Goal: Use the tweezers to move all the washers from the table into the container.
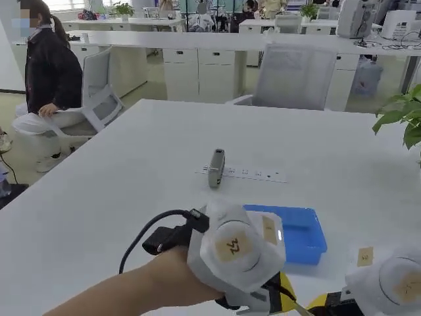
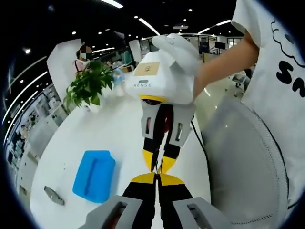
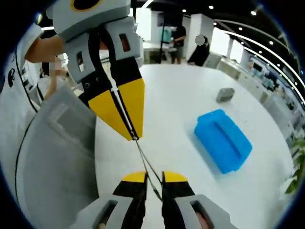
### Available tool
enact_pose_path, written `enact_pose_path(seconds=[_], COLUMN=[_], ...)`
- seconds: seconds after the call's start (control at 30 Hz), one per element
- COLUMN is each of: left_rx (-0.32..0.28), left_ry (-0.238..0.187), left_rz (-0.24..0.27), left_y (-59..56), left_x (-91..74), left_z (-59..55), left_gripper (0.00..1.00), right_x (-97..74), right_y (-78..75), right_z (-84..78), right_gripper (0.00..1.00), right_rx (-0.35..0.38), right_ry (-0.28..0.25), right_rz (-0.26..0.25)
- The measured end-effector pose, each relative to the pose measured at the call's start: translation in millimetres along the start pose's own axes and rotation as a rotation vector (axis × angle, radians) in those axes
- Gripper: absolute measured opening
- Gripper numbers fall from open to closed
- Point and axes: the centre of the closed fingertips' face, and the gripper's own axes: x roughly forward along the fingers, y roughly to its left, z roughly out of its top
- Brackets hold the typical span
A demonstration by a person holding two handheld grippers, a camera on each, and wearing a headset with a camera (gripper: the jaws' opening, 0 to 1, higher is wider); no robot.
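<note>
While the left tongs are clamped tight on one end of the tweezers, the thin metal legs run straight across into the narrow gap of the right tongs. Those right tongs are drawn almost together around the legs, but I cannot tell whether their pads actually press on them. The two pairs of yellow tips point at each other, nearly meeting, above the near edge of the white counter, right of its middle. In the head view a bare forearm comes in from the lower left behind the left tongs, and the right tongs sit at the lower right corner.

A blue container, a shallow rectangular tray, lies flat on the counter just beyond the tongs. Farther in, toward the counter's middle, a small grey block rests at the left end of a white power strip. Green leaves of a plant hang in at the right edge. A grey chair stands at the far edge.
</note>
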Motion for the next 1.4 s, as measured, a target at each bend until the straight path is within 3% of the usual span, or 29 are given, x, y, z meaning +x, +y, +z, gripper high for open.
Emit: enact_pose_path(seconds=[0.37, 0.5, 0.73, 0.87, 0.97, 1.13, 1.2, 1.4], left_rx=[-0.04, -0.041, -0.075, -0.076, -0.087, -0.061, -0.058, -0.053], left_ry=[0.025, 0.045, 0.074, 0.105, 0.108, 0.171, 0.202, 0.248], left_rz=[0.019, 0.032, 0.012, -0.003, -0.018, -0.043, -0.049, -0.054], left_y=[27.0, 32.6, 35.8, 39.1, 38.9, 36.5, 36.2, 36.0], left_x=[17.5, 26.9, 43.2, 51.7, 56.0, 61.9, 63.6, 66.6], left_z=[-33.6, -48.3, -71.1, -89.3, -95.9, -114.1, -120.5, -128.1], left_gripper=[0.0, 0.0, 0.0, 0.0, 0.0, 0.0, 0.0, 0.0], right_x=[30.5, 44.8, 63.0, 66.1, 69.2, 69.6, 66.0, 61.9], right_y=[-26.9, -34.1, -42.0, -46.3, -47.4, -50.6, -49.9, -50.9], right_z=[-5.2, -10.3, -27.1, -30.0, -33.5, -51.0, -48.9, -59.0], right_gripper=[0.08, 0.08, 0.09, 0.1, 0.1, 0.11, 0.11, 0.1], right_rx=[-0.045, -0.056, -0.001, 0.021, 0.021, 0.057, 0.089, 0.108], right_ry=[0.048, 0.057, 0.079, 0.085, 0.095, 0.134, 0.107, 0.098], right_rz=[-0.009, -0.024, -0.024, -0.022, -0.018, -0.036, -0.042, -0.053])
